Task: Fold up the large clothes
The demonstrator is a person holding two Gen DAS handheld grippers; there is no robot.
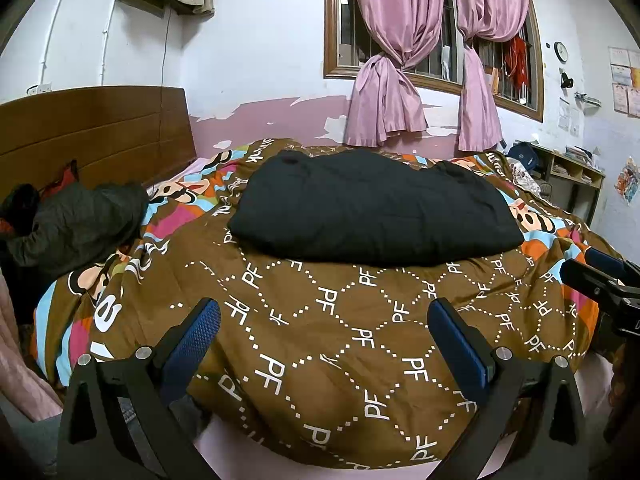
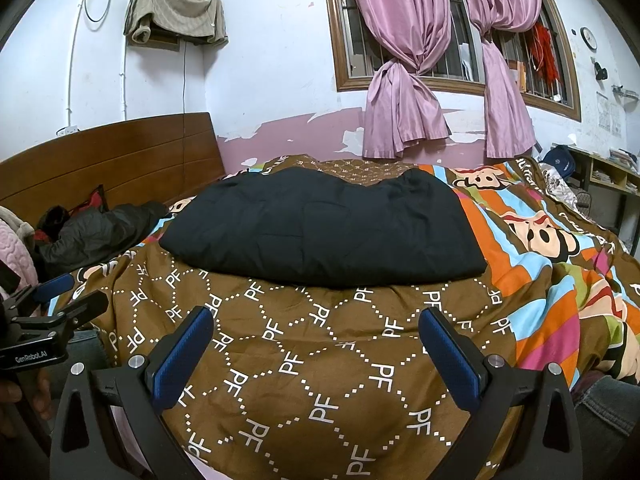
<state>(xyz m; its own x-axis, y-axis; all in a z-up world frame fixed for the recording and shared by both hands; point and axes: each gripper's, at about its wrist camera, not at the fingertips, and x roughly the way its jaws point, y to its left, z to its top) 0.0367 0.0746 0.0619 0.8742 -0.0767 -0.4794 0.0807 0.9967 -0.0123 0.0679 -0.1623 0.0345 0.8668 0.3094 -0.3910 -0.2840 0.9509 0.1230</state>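
Note:
A large black garment (image 1: 372, 208) (image 2: 320, 224) lies folded into a thick rectangle in the middle of the bed, on a brown patterned quilt (image 1: 332, 340) (image 2: 320, 360). My left gripper (image 1: 324, 316) hovers open over the quilt's near edge, well short of the garment, with nothing between its blue-padded fingers. My right gripper (image 2: 316, 324) is likewise open and empty, at about the same distance from the garment. Each gripper also shows at the side of the other's view: the right gripper (image 1: 600, 276) and the left gripper (image 2: 60, 300).
A dark grey jacket (image 1: 76, 224) (image 2: 100, 228) lies heaped at the left by the wooden headboard (image 1: 92, 132). Pink curtains (image 1: 400, 80) hang over a barred window behind the bed. A desk with shelves (image 1: 572, 172) stands at the far right.

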